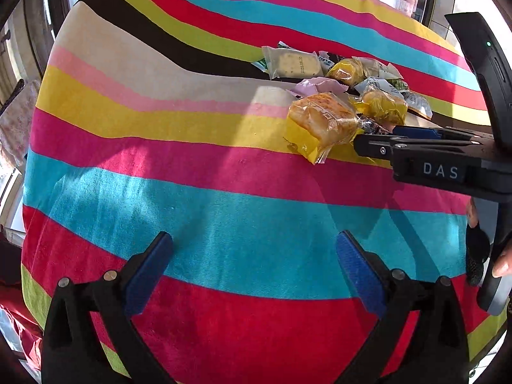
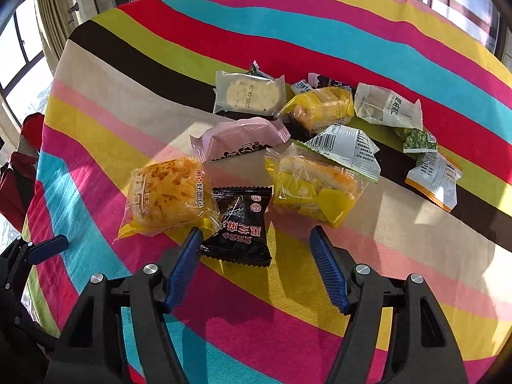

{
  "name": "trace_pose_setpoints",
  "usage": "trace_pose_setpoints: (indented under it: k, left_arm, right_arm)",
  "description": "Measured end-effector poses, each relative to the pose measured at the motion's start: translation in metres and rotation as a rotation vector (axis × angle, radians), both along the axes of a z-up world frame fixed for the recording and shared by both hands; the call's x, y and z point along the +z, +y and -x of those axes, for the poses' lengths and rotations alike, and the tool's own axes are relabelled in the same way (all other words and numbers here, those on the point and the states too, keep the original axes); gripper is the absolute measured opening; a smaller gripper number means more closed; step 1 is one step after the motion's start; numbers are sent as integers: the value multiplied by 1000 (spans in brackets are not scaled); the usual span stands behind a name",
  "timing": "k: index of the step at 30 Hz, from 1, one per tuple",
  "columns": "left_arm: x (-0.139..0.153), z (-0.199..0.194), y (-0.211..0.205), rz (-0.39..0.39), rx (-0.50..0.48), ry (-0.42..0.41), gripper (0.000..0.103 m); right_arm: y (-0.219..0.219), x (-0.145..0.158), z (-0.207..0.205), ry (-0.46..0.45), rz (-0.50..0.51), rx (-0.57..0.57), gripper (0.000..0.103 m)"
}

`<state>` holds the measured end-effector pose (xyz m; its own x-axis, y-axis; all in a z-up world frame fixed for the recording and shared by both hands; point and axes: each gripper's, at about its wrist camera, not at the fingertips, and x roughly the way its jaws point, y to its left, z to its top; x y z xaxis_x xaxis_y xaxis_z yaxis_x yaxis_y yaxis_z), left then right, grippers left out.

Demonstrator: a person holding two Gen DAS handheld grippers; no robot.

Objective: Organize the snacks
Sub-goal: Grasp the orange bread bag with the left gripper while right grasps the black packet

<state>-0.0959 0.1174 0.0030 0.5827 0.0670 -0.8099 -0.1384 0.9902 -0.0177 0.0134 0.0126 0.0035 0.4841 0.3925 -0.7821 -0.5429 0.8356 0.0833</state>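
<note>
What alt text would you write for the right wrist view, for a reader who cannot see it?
Open right tongs with blue pads reach toward a black snack packet at the near edge of a pile of wrapped snacks on a striped tablecloth. A bread in a yellow wrapper lies left of the packet, a pink packet behind. The left tongs' tip shows at the left edge.

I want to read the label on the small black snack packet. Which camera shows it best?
The right wrist view: the black packet lies flat and unobstructed, print facing up, just ahead of the open right claw. In the left wrist view only a dark sliver shows, behind the yellow bread pack and the right claw's fingers.
</note>
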Motion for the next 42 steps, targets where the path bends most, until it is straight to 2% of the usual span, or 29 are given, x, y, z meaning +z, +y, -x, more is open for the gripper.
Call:
trace_pose_setpoints:
  k: [2,3,4,5,6,7,9,12,16,18,21,23,24,25,27,30,33,36,38,39,40,42]
  left_arm:
    - [1,9,4,15,-3,-26,101]
    - [1,13,6,30,4,-32,101]
    - [2,16,8,42,12,-31,101]
    - [3,17,10,61,14,-27,101]
    - [5,17,11,89,9,-24,101]
    - [7,15,13,119,3,-24,101]
    - [12,8,13,142,9,-30,101]
    - [16,-17,3,116,-10,-42,101]
    - [7,-69,-16,62,-102,34,101]
    - [5,-91,-22,25,-131,48,101]
    - [2,-112,-24,17,-149,53,101]
    - [-1,-114,-25,12,-126,40,101]
    - [-2,-113,-27,-7,-122,24,101]
    - [-3,-113,-30,-33,-127,28,101]
    - [-3,-111,-30,-23,-133,22,101]
    - [-1,-109,-23,3,-98,7,101]
    - [-1,-110,-22,-8,-71,13,101]
    - [-1,-112,-25,-30,-71,23,102]
    - [-1,-112,-25,-30,-71,23,102]
    - [-1,-112,-25,-30,-70,23,102]
    - [0,-112,-24,-31,-71,24,102]
    - [-1,-112,-24,-30,-70,24,102]
  right_arm:
    - [-3,-1,3,-11,-16,6,67]
    - [-5,-1,5,-29,-21,13,54]
    - [-7,-1,9,-60,-14,24,36]
    - [-10,-5,13,-56,10,26,29]
    - [-15,-1,17,-81,13,25,26]
    - [-21,0,24,-90,19,24,9]
    - [-40,2,39,-110,16,17,8]
    - [-80,1,59,-100,-15,-14,8]
    - [-122,-5,76,-61,-50,-32,9]
    - [-139,-2,83,-77,-52,-48,9]
    - [-159,-3,88,-77,-45,-88,18]
    - [-171,-6,85,-43,-101,-109,23]
    - [-176,-6,84,-36,-135,-116,31]
    - [-180,-5,84,-37,-161,-122,50]
    - [-182,1,87,-45,-185,-127,71]
    - [-172,5,95,-65,-156,-91,71]
    - [-148,4,92,-89,-45,-33,76]
    - [-130,2,82,-106,37,14,76]
    - [-121,-2,74,-110,86,17,73]
    - [-120,-1,72,-108,75,21,47]
    - [-119,0,71,-92,57,22,35]
    - [-115,-1,77,-122,77,4,33]
